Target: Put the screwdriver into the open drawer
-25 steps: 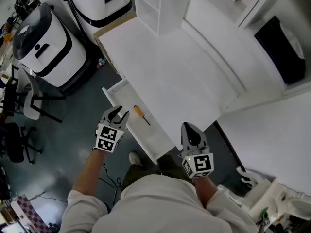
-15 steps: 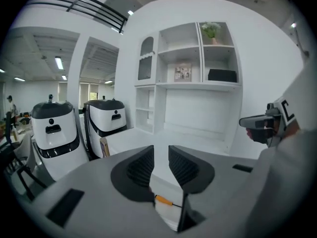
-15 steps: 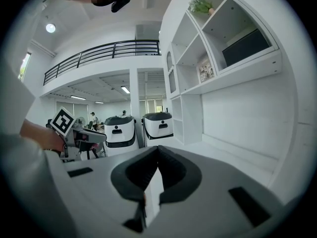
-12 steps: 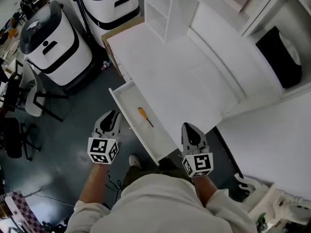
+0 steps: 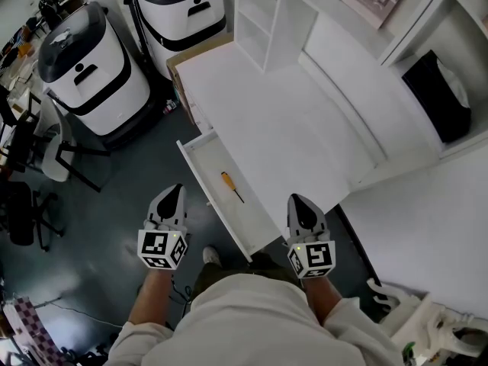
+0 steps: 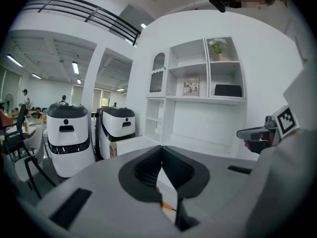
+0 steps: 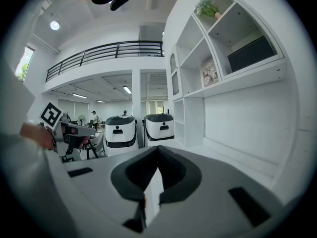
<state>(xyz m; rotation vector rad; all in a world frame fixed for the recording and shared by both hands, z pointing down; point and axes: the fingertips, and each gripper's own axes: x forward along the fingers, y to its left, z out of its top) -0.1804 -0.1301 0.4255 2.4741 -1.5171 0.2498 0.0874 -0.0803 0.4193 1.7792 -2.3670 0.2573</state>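
Observation:
The screwdriver (image 5: pixel 231 187), orange handle and thin dark shaft, lies loose inside the open white drawer (image 5: pixel 200 173) that sticks out from the white desk (image 5: pixel 282 120). My left gripper (image 5: pixel 173 197) hangs to the left of the drawer, over the dark floor, shut and empty. In the left gripper view its jaws meet at the tips (image 6: pixel 161 150), and a bit of the orange handle (image 6: pixel 168 207) shows below them. My right gripper (image 5: pixel 302 208) hovers at the desk's near edge, right of the drawer, shut with nothing in it (image 7: pixel 158 151).
Two white-and-black bin-like machines (image 5: pixel 88 75) stand on the floor beyond the drawer. A white shelf unit (image 5: pixel 263 10) rises at the desk's back. Black chairs (image 5: pixel 30 158) stand at the far left. A white robot hand (image 5: pixel 393 288) lies at the lower right.
My left gripper drew back from the drawer to the left and shut; its jaws were open a second ago. The screwdriver stays in the drawer. The right gripper has not moved.

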